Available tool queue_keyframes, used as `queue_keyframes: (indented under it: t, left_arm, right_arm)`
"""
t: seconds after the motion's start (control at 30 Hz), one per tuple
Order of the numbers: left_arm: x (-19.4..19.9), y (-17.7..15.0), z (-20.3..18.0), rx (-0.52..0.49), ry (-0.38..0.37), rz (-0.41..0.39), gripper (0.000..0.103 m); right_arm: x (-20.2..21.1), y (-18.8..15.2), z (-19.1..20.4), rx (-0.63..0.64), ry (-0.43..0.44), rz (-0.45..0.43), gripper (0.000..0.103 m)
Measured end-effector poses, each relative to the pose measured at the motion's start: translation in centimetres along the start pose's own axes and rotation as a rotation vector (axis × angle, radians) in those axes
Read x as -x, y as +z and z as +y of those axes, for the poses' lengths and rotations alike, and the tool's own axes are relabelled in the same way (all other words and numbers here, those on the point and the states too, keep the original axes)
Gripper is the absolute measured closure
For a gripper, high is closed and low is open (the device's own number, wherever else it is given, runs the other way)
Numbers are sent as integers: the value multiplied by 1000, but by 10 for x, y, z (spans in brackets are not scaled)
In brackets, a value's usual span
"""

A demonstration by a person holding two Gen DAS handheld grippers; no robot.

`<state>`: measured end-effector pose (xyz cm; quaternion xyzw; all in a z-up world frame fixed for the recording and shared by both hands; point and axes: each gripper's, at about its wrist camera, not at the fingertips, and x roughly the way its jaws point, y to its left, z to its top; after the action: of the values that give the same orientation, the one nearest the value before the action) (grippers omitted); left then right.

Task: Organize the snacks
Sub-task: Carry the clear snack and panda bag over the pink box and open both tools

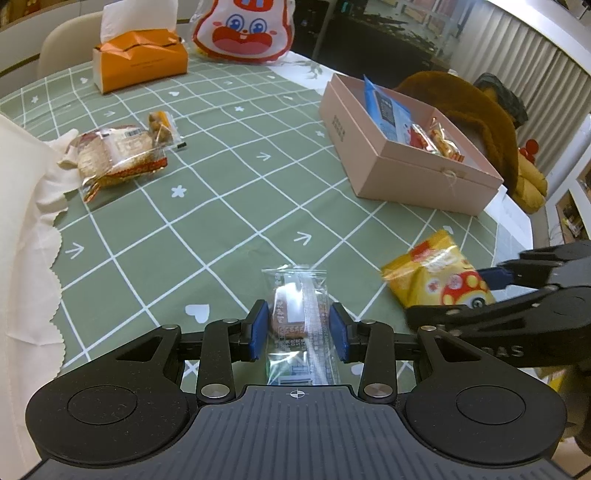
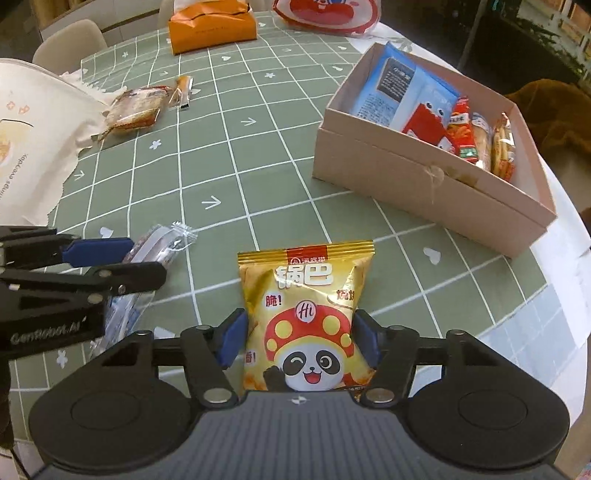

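Observation:
A clear-wrapped small cake [image 1: 295,314] lies on the green checked tablecloth between the blue pads of my left gripper [image 1: 298,328], which is shut on it. In the right wrist view a yellow panda snack bag [image 2: 306,295] sits between the pads of my right gripper [image 2: 299,341], pinched at both sides. The same bag [image 1: 436,273] shows at the right of the left wrist view. An open pink box [image 2: 406,184] holding several snacks stands at the far right. A wrapped bread [image 1: 114,155] and a small orange snack [image 1: 162,125] lie at the far left.
An orange tissue box [image 1: 140,62] and a cartoon-face bag [image 1: 243,29] stand at the table's far side. A white cloth bag [image 2: 33,129] covers the left edge. A brown plush toy [image 1: 472,103] lies behind the pink box [image 1: 406,173]. The two grippers are side by side.

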<state>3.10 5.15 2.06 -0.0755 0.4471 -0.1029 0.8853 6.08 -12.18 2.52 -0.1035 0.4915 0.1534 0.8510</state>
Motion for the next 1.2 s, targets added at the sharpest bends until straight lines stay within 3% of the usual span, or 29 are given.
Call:
queue_keyframes:
  t: [0.33, 0.43, 0.53, 0.6, 0.7, 0.87, 0.97, 1.2]
  left_arm:
    - [3, 2, -8, 39, 29, 21, 64]
    - [18, 15, -24, 14, -1, -23, 64]
    - [52, 57, -44, -11, -78, -125, 64]
    - [82, 100, -60, -47, -139, -242, 64]
    - [116, 159, -86, -113, -155, -406, 64]
    - [124, 222, -122, -169, -195, -464, 63]
    - [97, 239, -139, -176, -198, -431, 63]
    - [-29, 248, -131, -36, -279, -169, 62]
  right_arm:
    - [44, -21, -33, -116, 45, -65, 53]
    - [62, -21, -50, -167, 51, -98, 55]
    - [99, -10, -71, -197, 38, -178, 55]
    - [131, 6, -87, -214, 40, -252, 56]
    - [191, 39, -113, -206, 7, -415, 56]
    - [250, 98, -152, -216, -34, -536, 55]
    - [256, 116, -167, -218, -70, -565, 55]
    - [219, 133, -194, -264, -57, -491, 56]
